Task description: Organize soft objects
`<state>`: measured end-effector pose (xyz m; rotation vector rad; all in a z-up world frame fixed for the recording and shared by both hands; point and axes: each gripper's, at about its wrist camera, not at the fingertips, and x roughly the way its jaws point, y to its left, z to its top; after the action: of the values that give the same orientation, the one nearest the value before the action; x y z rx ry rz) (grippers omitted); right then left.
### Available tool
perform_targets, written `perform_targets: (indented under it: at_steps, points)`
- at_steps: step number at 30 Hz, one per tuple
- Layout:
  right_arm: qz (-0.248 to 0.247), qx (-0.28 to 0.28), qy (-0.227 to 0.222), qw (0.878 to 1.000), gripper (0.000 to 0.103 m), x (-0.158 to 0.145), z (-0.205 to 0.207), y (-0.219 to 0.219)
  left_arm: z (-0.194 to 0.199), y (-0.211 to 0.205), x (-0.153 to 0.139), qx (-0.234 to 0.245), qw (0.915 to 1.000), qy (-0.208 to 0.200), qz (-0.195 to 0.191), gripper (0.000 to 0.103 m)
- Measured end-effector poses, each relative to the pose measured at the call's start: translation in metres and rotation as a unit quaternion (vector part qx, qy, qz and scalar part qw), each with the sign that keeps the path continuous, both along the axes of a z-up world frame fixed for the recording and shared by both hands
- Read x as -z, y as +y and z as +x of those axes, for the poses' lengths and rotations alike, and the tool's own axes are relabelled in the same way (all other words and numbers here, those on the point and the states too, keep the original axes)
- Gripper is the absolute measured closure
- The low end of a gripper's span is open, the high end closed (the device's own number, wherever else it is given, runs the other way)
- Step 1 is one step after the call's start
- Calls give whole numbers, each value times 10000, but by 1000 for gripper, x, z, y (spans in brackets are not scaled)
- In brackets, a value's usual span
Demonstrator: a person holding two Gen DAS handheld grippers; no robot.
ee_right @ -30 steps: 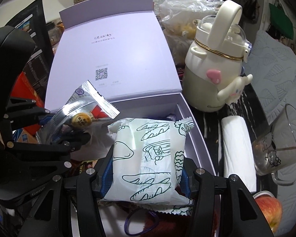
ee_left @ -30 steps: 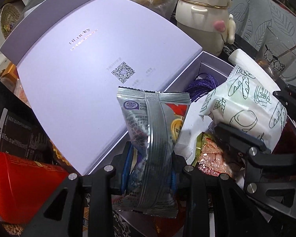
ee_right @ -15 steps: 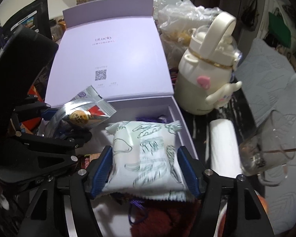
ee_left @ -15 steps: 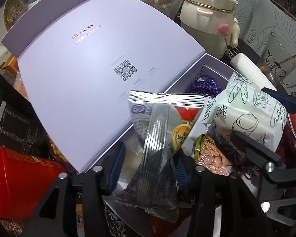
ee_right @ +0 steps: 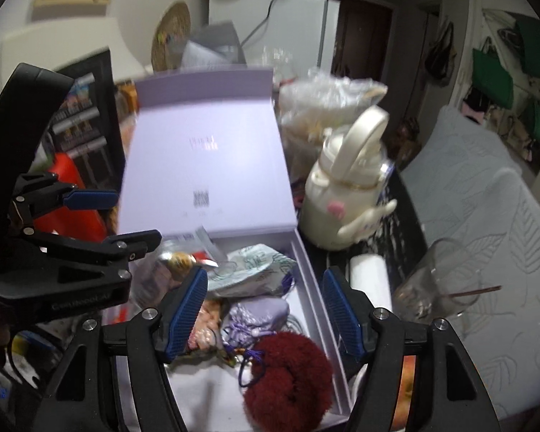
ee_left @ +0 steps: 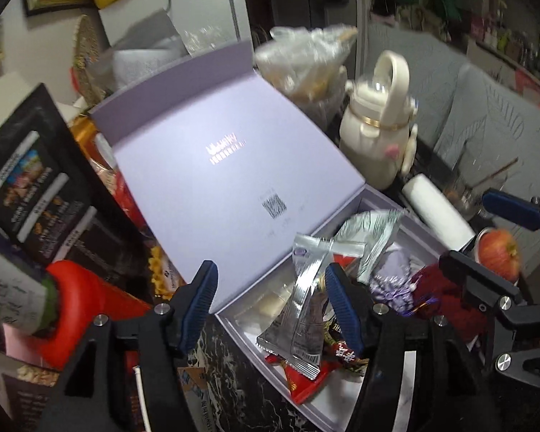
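Snack packets lie loose in the lavender box (ee_right: pixel 307 262): the silver packet (ee_left: pixel 307 288) leans just inside the left gripper (ee_left: pixel 270 304)'s right finger, the white printed packet (ee_right: pixel 248 270) sits ahead of the right gripper (ee_right: pixel 264 311). Both sets of jaws stand wide apart, holding nothing (a maroon fluffy scrunchie (ee_right: pixel 288 376) lies between the right pair).
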<state>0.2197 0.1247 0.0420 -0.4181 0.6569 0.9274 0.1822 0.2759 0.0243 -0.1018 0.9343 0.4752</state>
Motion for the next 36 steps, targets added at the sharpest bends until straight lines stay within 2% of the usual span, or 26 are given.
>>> perform_targets:
  at_steps: [8, 13, 15, 16, 17, 19, 23, 29, 36]
  points:
    - [433, -93, -470, 9979, 35, -54, -30, -21, -38, -18, -59, 45, 9967, -762, 267, 40]
    - [661, -168, -712, 9951, 35, -85, -53, -40, -58, -38, -88, 208, 9939, -1016, 379, 40]
    - [729, -170, -796, 9940, 34, -94, -61, -49, -72, -47, -102, 265, 9924, -1124, 424, 33]
    - [766, -153, -843, 9934, 32, -100, -66, -55, -78, -53, -107, 279, 9916, -1177, 452, 24]
    - [800, -145, -877, 9928, 31, -104, -70, -59, -82, -57, -110, 296, 9910, -1223, 466, 19]
    - [896, -146, -963, 9912, 30, -114, -80, -72, -95, -66, -118, 364, 9883, -1399, 488, 15]
    - [1027, -126, -1084, 9887, 25, -127, -96, -95, -120, -90, -135, 496, 9834, -1606, 687, 14]
    - [1154, -26, -1228, 9857, 17, -139, -122, -130, -152, -112, -143, 466, 9814, -1748, 635, 14]
    - [1014, 27, -1319, 9861, 16, -127, -149, -155, -182, -135, -125, 527, 9815, -1740, 593, 14]
